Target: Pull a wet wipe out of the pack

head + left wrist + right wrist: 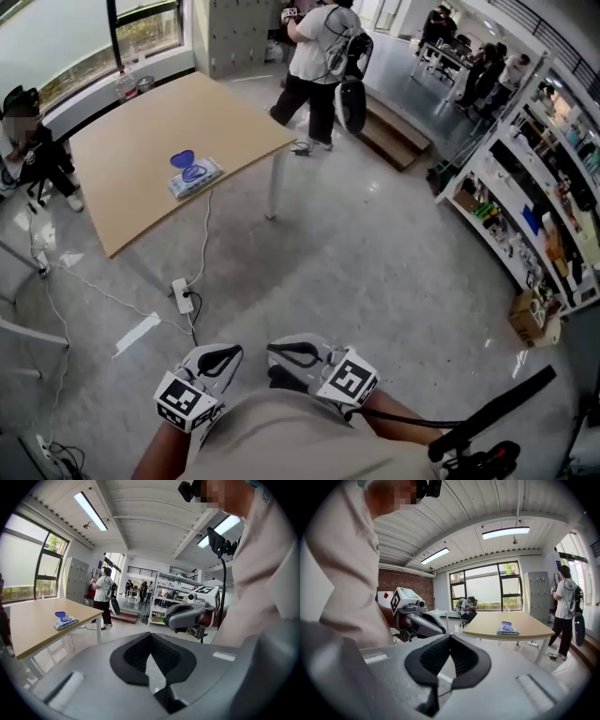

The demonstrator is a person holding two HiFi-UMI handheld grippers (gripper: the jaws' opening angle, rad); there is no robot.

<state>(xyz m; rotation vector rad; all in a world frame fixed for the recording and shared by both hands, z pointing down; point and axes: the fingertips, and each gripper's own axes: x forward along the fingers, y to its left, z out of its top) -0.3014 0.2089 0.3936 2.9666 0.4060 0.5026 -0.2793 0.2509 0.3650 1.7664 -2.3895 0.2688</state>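
Soft white film wet-wipe pack (pixel 195 175), blue flip lid raised, lies mid light wooden table (pixel 122 141). Likely light, limp, slippery; pinch the wipe at the lid opening. Left gripper (pixel 225 354) and right gripper (pixel 281 353): jaws closed, empty, well apart from the table.

A pale wooden table with white metal legs (pixel 122 141) stands at the far left of a polished grey concrete floor (pixel 375 272). Beyond its far right corner a person in a white T-shirt and dark trousers (pixel 314 56) stands facing away, just left of a low wooden step platform (pixel 394 136). A seated person in dark clothes (pixel 37 155) is at the table's left end. A white power strip (pixel 183 295) lies on the floor near the table, white cables trailing from it. Open white shelving packed with supplies (pixel 525 178) lines the right wall, a brown cardboard box (pixel 531 319) at its near end. Grey metal lockers (pixel 234 33) stand at the far wall.
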